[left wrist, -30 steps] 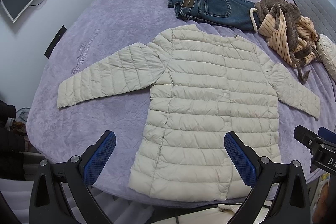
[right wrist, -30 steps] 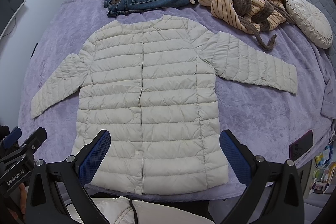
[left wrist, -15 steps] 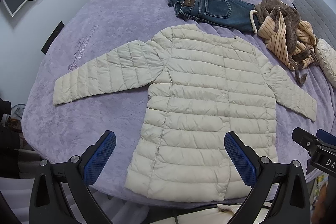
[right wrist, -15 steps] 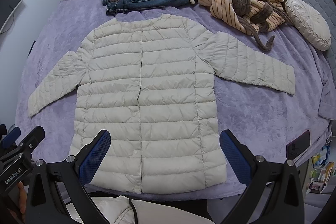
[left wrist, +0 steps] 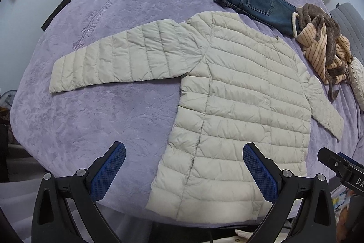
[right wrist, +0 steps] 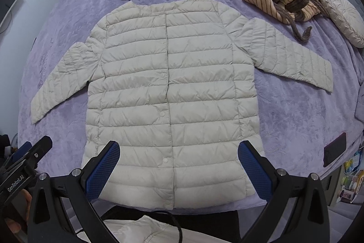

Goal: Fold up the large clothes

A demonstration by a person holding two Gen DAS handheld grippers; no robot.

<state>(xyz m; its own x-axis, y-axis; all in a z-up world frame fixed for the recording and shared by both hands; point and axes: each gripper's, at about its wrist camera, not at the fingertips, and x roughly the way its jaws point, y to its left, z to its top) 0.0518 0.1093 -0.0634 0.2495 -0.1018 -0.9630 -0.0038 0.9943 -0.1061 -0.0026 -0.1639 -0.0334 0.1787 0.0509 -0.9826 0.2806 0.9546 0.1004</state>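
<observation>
Shift: left claw (left wrist: 183, 166) has swung left; sleeve (left wrist: 122, 58) now fills upper left of its frame
Jacket (right wrist: 173, 92): flat on the bed (right wrist: 295, 120), centre frame, hem nearest
Claws: both wide open, empty; right claw (right wrist: 178, 165) straddles hem
Nearer: left claw, sleeve lies crosswise ahead

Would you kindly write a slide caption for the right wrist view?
Open right gripper hovers above the hem of a flat cream puffer jacket on a purple bedspread.
</observation>
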